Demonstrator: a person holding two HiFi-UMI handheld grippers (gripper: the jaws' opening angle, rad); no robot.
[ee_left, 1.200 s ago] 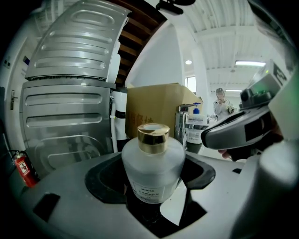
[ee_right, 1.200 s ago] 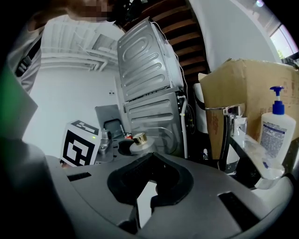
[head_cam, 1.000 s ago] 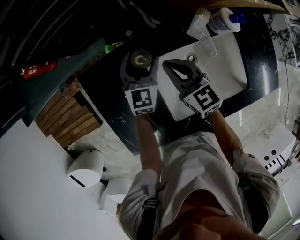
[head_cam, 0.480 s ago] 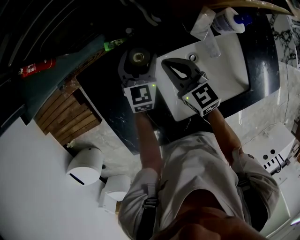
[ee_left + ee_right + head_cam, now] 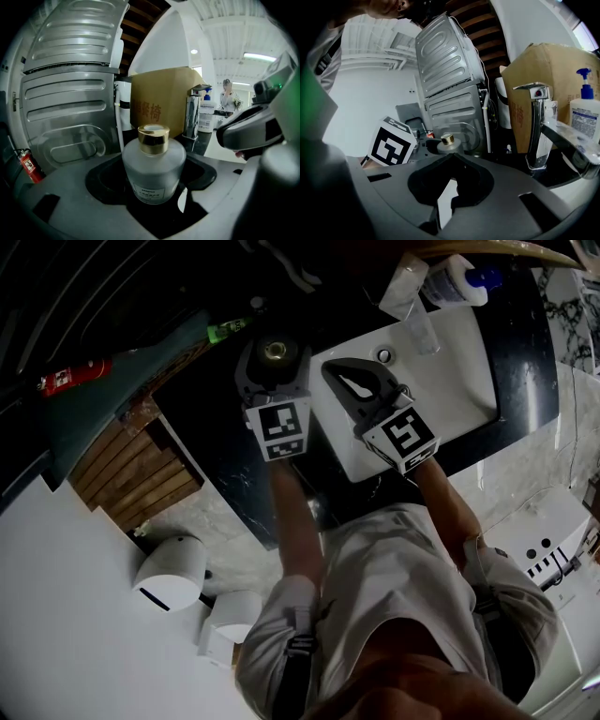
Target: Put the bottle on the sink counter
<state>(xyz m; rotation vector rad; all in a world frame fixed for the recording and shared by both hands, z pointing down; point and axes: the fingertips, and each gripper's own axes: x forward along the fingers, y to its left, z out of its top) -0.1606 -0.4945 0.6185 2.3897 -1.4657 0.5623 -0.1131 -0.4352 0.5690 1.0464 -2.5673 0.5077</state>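
A frosted glass bottle (image 5: pixel 153 171) with a gold cap stands upright between the jaws of my left gripper (image 5: pixel 153 187), which is shut on it. In the head view the left gripper (image 5: pixel 273 343) holds the bottle (image 5: pixel 275 352) above the dark sink counter (image 5: pixel 220 427), just left of the white sink (image 5: pixel 450 371). My right gripper (image 5: pixel 337 372) hovers over the sink's left part, shut and empty. From the right gripper view (image 5: pixel 451 161) the bottle's (image 5: pixel 447 139) gold cap shows beyond the jaws.
A chrome faucet (image 5: pixel 536 126) and a pump lotion bottle (image 5: pixel 583 117) stand at the sink's far side, a cardboard box (image 5: pixel 164 101) behind them. A ribbed metal panel (image 5: pixel 70 93) and a red fire extinguisher (image 5: pixel 75 378) lie to the left. Wooden slats (image 5: pixel 141 474) sit beside the counter.
My left gripper has shifted slightly farther away over the counter with the bottle in it. The right gripper has barely moved.
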